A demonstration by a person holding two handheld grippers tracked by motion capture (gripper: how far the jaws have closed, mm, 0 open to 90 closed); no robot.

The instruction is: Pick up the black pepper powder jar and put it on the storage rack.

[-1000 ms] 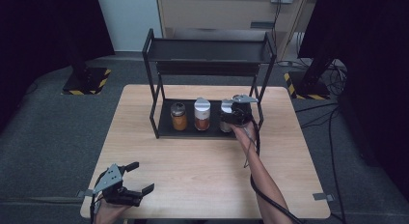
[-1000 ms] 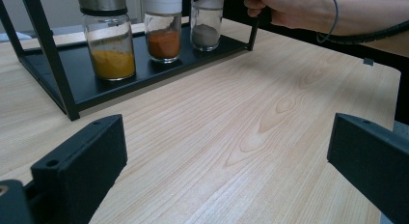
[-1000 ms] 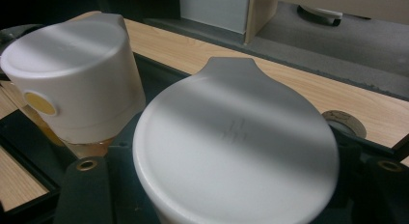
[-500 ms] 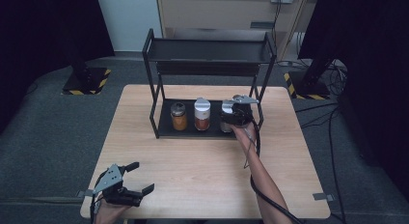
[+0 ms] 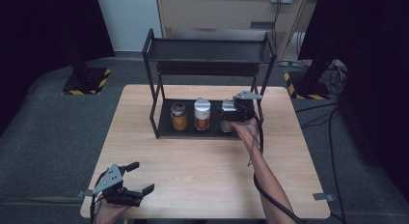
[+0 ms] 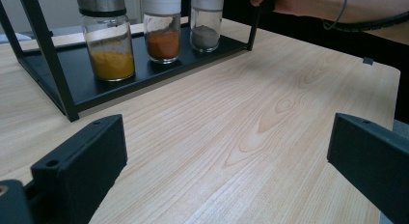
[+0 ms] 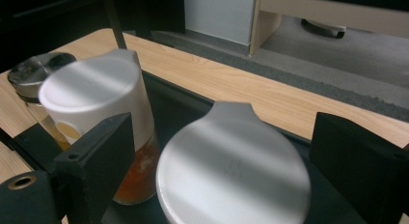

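Glass spice jars, three, upright in a row on the bottom tray of one black metal rack. From the left: yellow-powder jar with a dull metal cap; orange-powder jar with a tall white cap; grey-powder jar with a wide, flat silver lid, standing at the right end of the tray beside the rack's right front post. Rack has two tiers, thin square-section posts and a matt finish.

Claws, two. Left claw, at the near left corner of the table, jaws spread wide over bare wood, nothing between them. Right claw, over the grey-powder jar, jaws just opened and standing apart on either side of the silver lid, not pressing it.

Table, one: pale wood-grain top, rectangular, smooth. Floor is grey carpet; dark curtains hang at both sides, with yellow-and-black striped bases and loose cables on the floor.
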